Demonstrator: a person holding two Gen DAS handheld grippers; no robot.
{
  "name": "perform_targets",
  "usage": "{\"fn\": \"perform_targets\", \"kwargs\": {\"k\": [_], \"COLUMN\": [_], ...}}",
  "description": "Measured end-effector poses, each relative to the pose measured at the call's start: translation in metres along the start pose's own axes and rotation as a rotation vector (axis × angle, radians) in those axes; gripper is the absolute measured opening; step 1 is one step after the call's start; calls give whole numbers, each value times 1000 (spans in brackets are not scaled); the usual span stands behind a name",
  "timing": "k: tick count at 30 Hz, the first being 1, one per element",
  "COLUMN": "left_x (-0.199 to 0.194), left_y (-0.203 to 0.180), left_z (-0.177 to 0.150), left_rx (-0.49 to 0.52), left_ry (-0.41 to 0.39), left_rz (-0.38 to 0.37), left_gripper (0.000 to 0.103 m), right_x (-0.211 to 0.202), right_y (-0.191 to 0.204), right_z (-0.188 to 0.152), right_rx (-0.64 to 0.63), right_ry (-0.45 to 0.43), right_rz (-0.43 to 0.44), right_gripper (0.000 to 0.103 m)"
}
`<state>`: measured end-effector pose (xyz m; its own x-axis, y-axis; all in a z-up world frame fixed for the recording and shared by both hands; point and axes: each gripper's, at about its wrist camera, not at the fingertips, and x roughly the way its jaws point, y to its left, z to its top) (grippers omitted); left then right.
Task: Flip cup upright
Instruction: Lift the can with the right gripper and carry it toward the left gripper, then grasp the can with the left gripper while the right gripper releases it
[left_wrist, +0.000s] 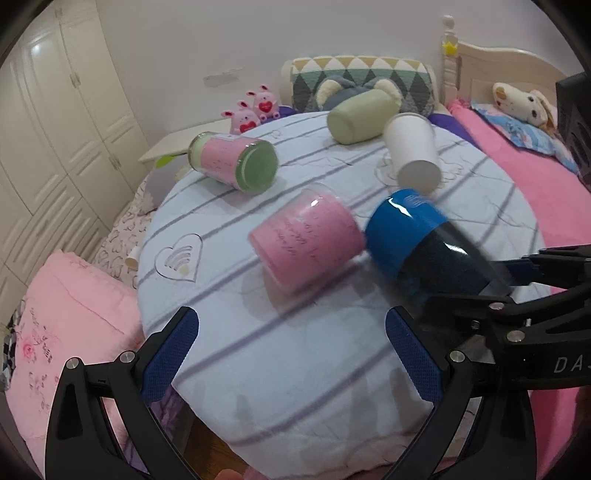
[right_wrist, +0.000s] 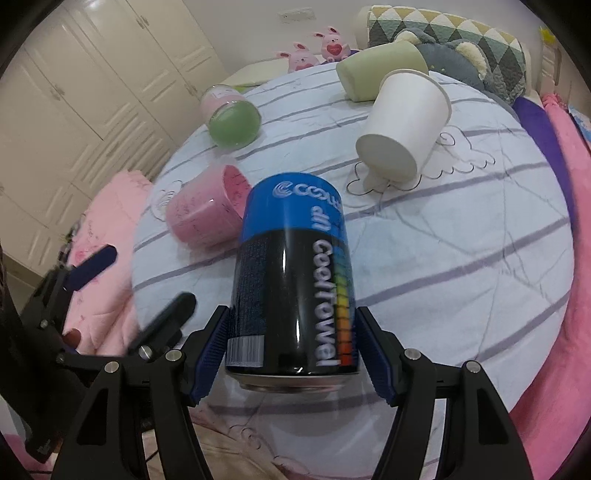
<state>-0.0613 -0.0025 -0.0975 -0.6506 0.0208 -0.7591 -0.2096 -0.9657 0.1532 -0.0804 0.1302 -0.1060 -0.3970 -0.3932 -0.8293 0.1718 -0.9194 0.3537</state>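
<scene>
Several cups lie on their sides on a round table with a pale blue striped cloth (left_wrist: 295, 350). My right gripper (right_wrist: 291, 354) is shut on a blue and black can-shaped cup (right_wrist: 291, 280), held lying along the fingers above the cloth; it also shows in the left wrist view (left_wrist: 417, 240). A pink cup (left_wrist: 306, 240) lies beside it, also in the right wrist view (right_wrist: 203, 218). My left gripper (left_wrist: 291, 354) is open and empty in front of the pink cup. A white paper cup (left_wrist: 413, 151), a pale green cup (left_wrist: 358, 116) and a pink cup with green lid (left_wrist: 236, 162) lie farther back.
The table stands by a bed with pink bedding (left_wrist: 535, 177), plush toys (left_wrist: 258, 107) and a patterned pillow (left_wrist: 362, 81). A pink quilt (left_wrist: 66, 314) lies at the left. White wardrobes (left_wrist: 55, 129) fill the left wall.
</scene>
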Motion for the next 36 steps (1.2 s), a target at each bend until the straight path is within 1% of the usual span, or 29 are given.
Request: {"fn": "perform_targets", "kwargs": {"k": [1,2,4,9,11,13,15,20,23,25,31,34,36], "left_x": [-3,-5,-8,-15,-15,-12,-8,5,13,14,10,7,5], "left_y": [-2,-4,-9,-23,-28,-35,-42,-52,-58,-60,-61,-64,-65], "left_z": [0,0,2,12,16,21,26,34,37,38,41,44,44], "left_rx": [-3,-4,-20,-75,-91,-113,-134,-195,-228,-244,-279,-268,-260], "left_ry": [1,0,0,-21,-20,-9,1,47,71,67,13,-20,-32], "left_rz": [-16,-27,-49,-86,-117,-150,-160,-200,-202,-196,-137,-98,-86], "left_gripper": [102,102,102,102,102,102,102,102,102,102,102,102,102], "right_x": [-2,-6,-19,-52,-60,-71,-82,-95,-97,-98,-97,-100,-101], "right_y": [-1,-1,-1,-8,-16,-24,-33,-51,-60,-66,-71,-72,-72], "right_z": [-1,-3,-3,-4,-1,-2,-2,-2,-1,-1,-1,-2,-2], "right_rx": [3,7,1,-30,-35,-31,-22,-20,-23,-26,-55,-78,-93], "right_ry": [-11,-27,-68,-161,-197,-233,-273,-305,-314,-318,-343,-375,-387], "right_rz": [16,29,26,-61,-87,-111,-128,-176,-182,-181,-174,-167,-169], "right_gripper": [80,83,83,83,83,83,83,83,83,83,83,83,83]}}
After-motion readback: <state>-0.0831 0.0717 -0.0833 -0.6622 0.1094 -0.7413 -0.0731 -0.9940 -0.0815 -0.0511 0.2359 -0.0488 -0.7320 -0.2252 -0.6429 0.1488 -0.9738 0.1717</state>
